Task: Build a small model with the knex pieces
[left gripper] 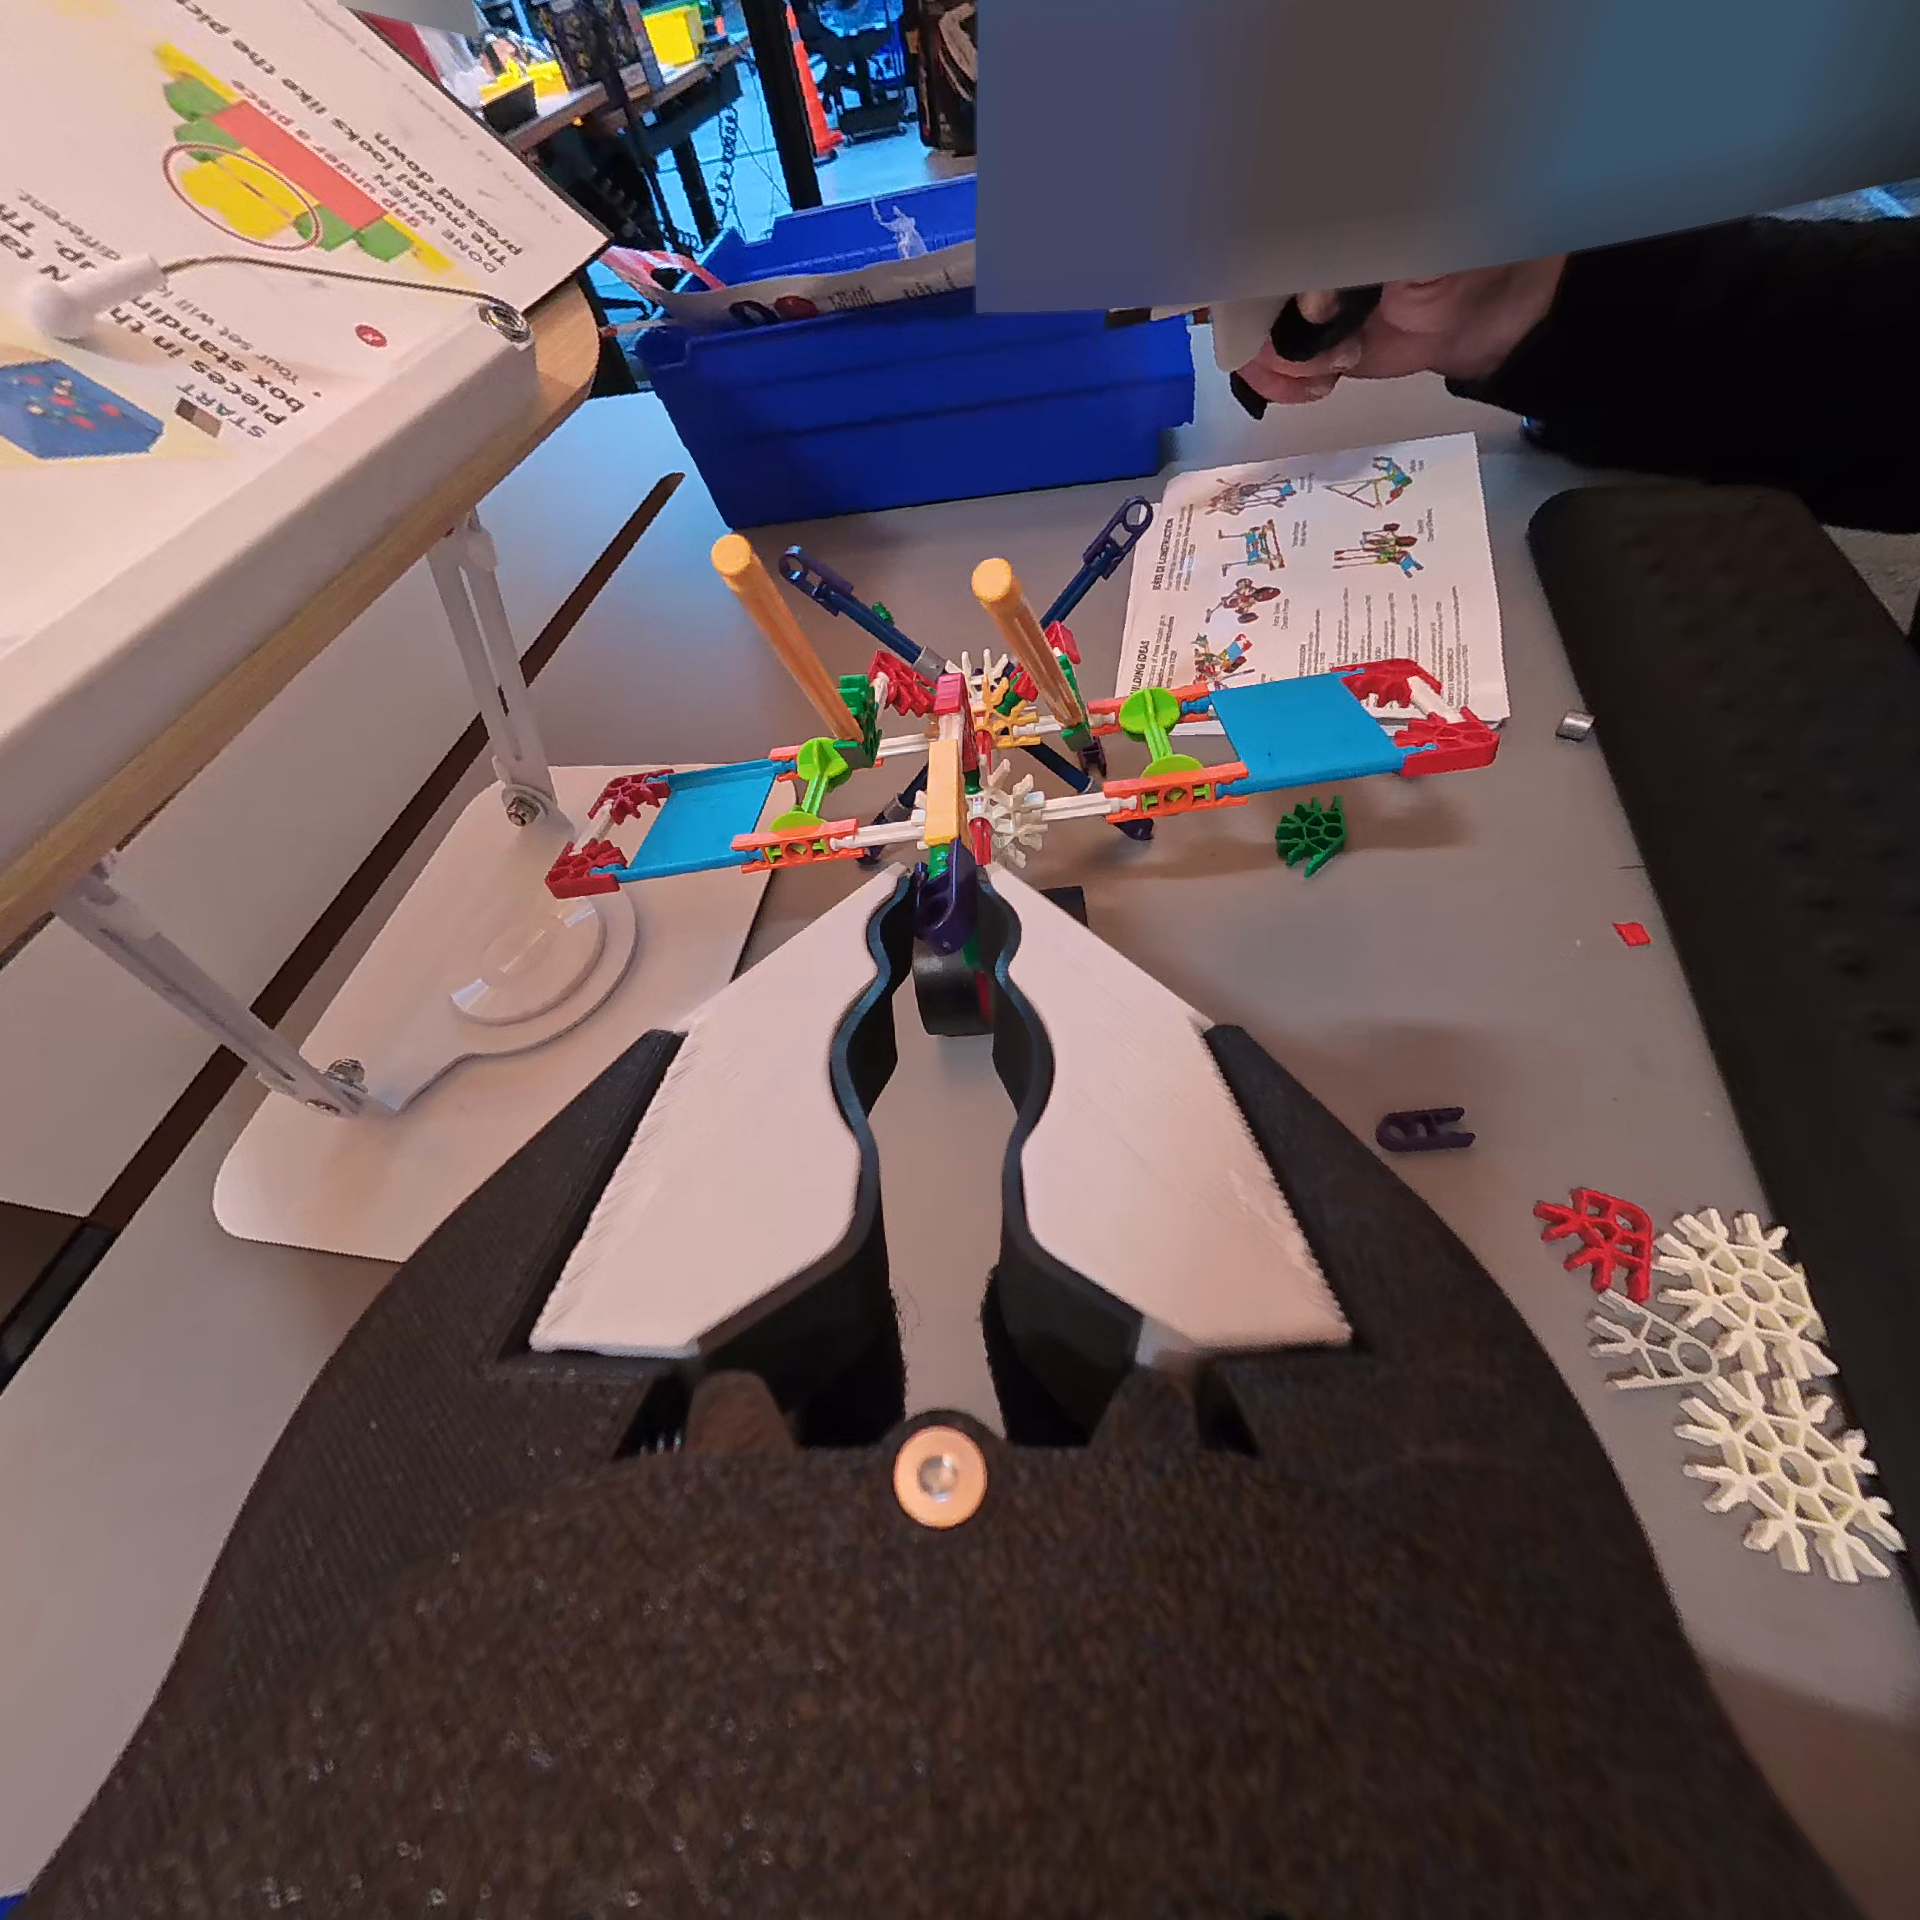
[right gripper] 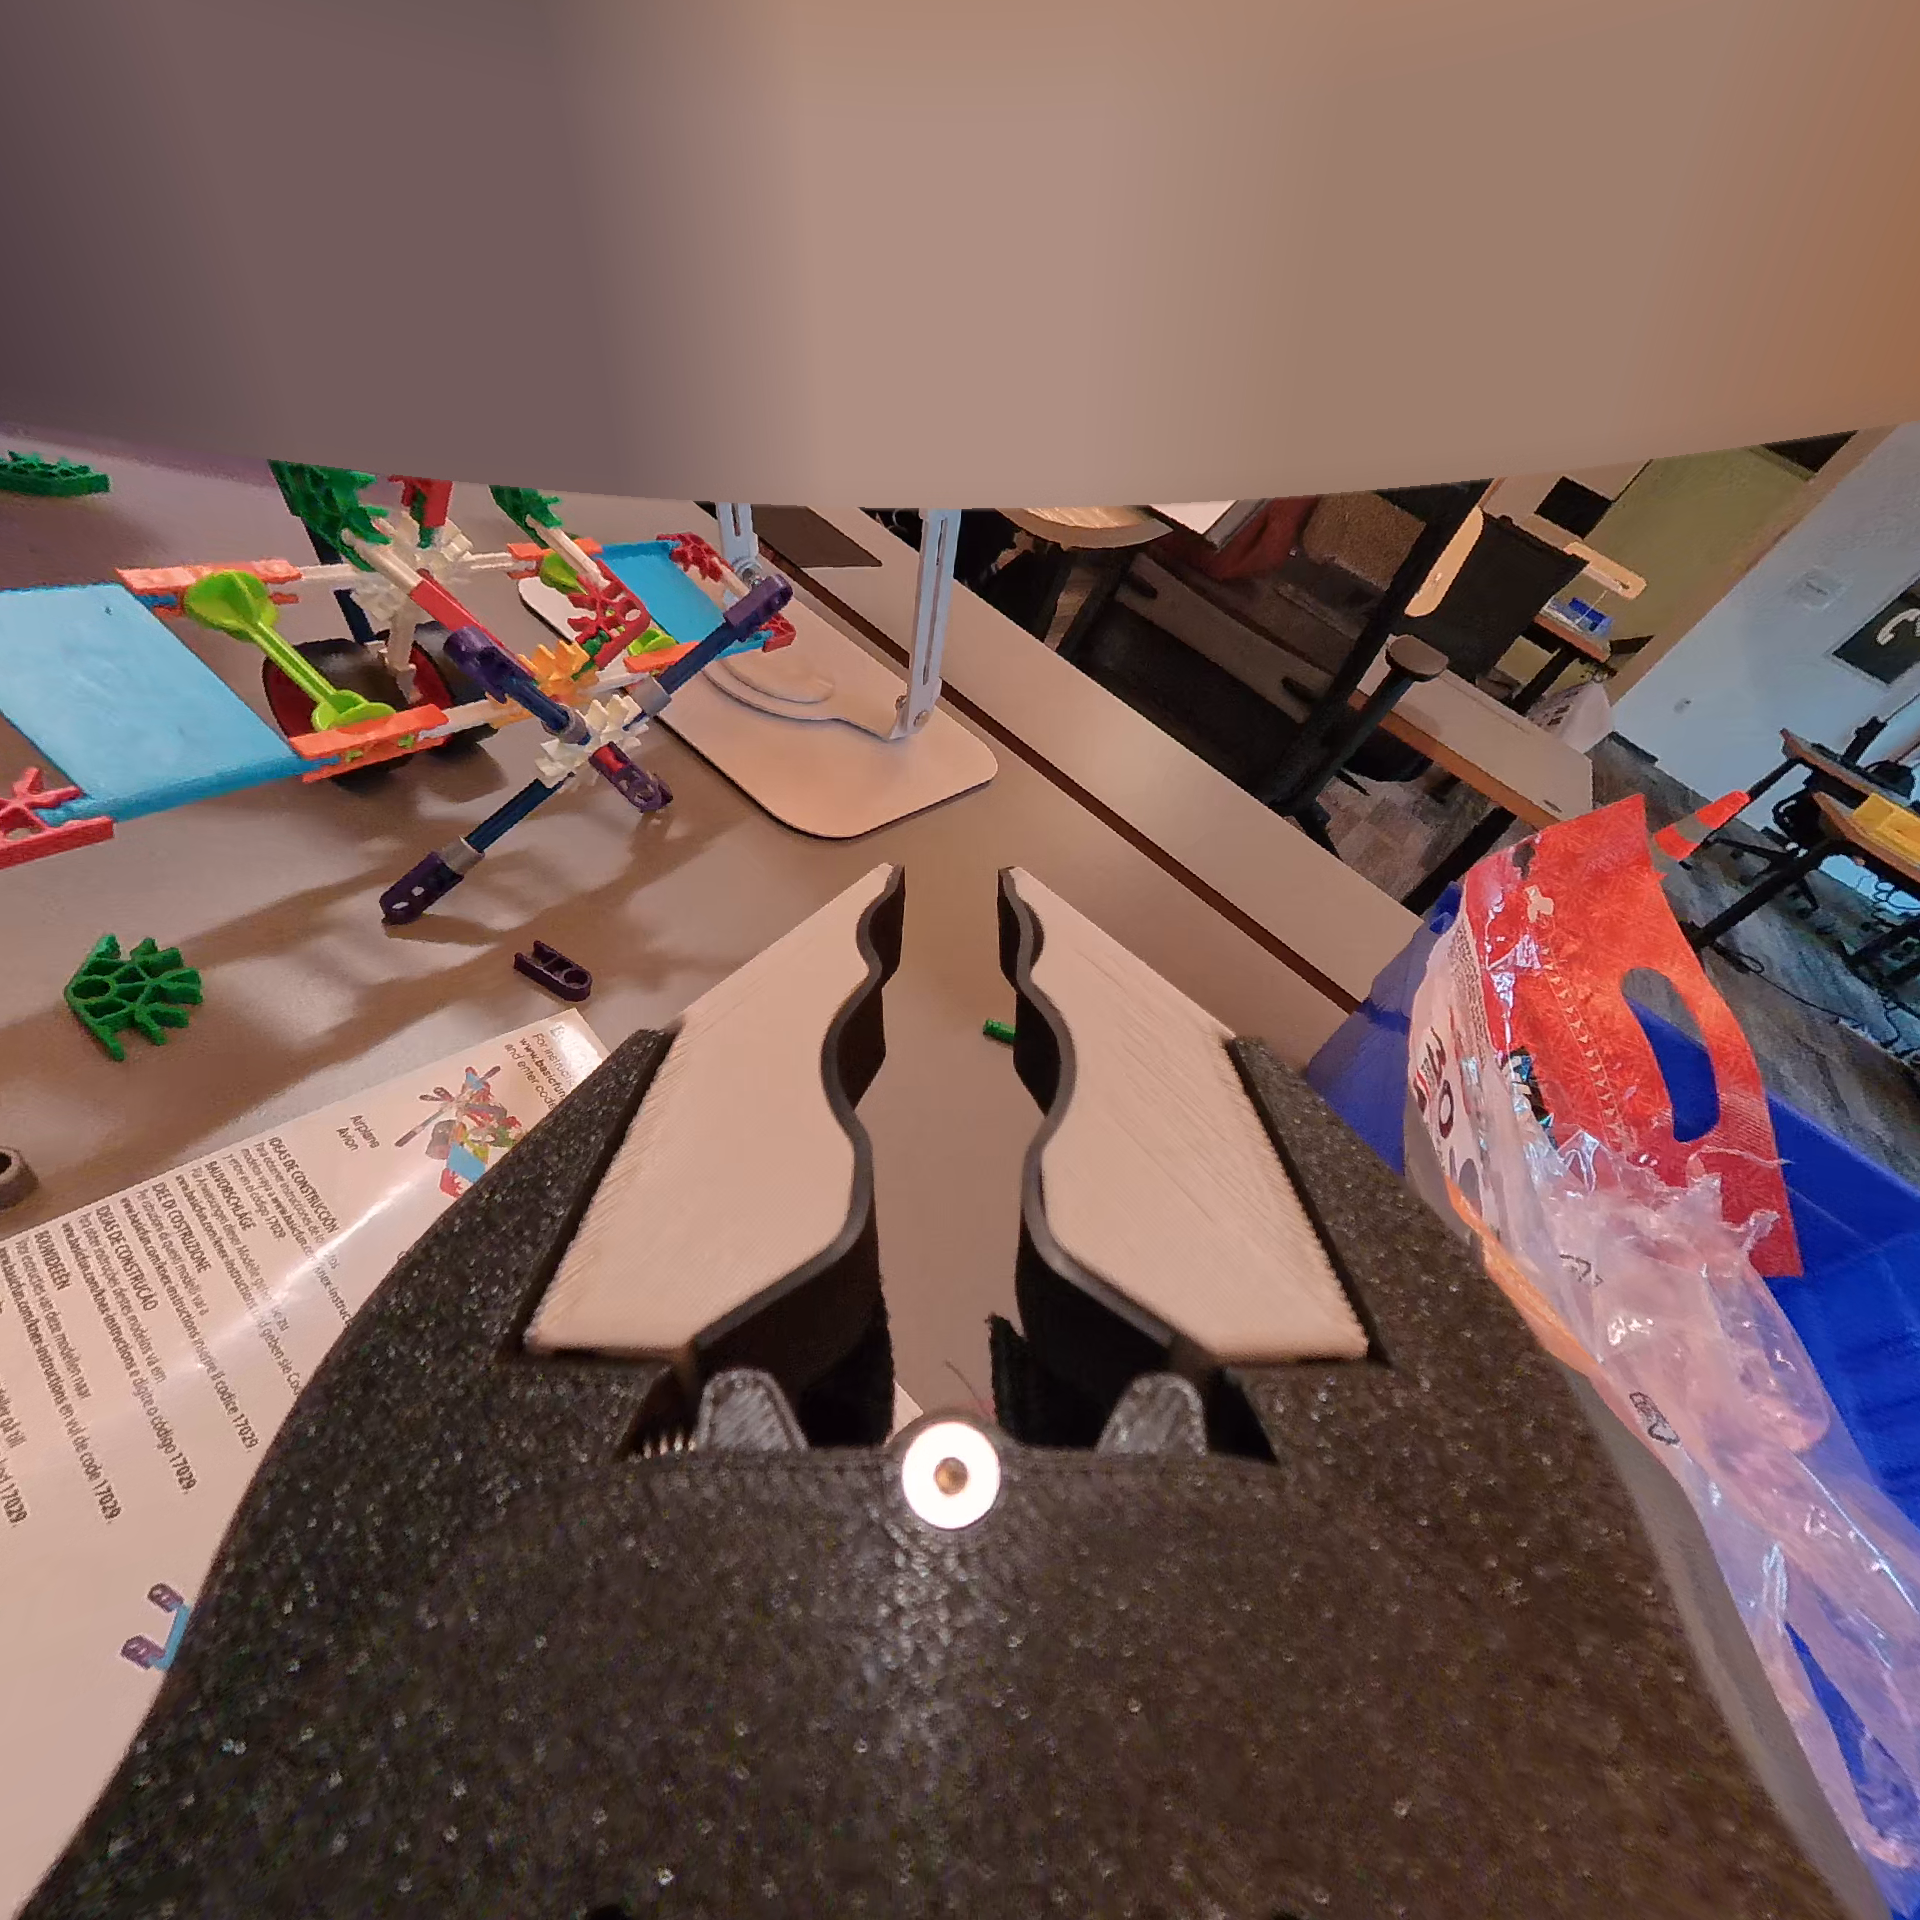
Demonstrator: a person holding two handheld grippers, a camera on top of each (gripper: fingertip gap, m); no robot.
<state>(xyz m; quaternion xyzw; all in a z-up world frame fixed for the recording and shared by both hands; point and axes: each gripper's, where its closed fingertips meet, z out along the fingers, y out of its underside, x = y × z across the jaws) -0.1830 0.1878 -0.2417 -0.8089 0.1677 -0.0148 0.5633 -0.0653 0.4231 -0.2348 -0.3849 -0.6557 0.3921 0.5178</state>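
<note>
While its two white fingers are closing around a purple connector [left gripper: 943, 902] at the near end of the toy model [left gripper: 1023, 750], the left gripper [left gripper: 943, 883] is sitting at the centre of the left wrist view, pinching that piece between its tips. The model, with blue panels and two orange rods sticking up, is standing on the grey table [left gripper: 1382, 987] just above the gripper in the frame. White snowflake pieces [left gripper: 1756, 1382] and a red connector [left gripper: 1595, 1236] are lying at the right edge, a green connector [left gripper: 1311, 831] just below the model's right wing. An instruction sheet [left gripper: 1320, 571] is lying at upper right, a blue bin [left gripper: 914, 405] above the model.

In the right wrist view the right gripper [right gripper: 951, 883] is hanging parted and empty over bare table, with a small purple clip [right gripper: 553, 971] to its left and a plastic bag [right gripper: 1621, 1195] at the right edge.
</note>
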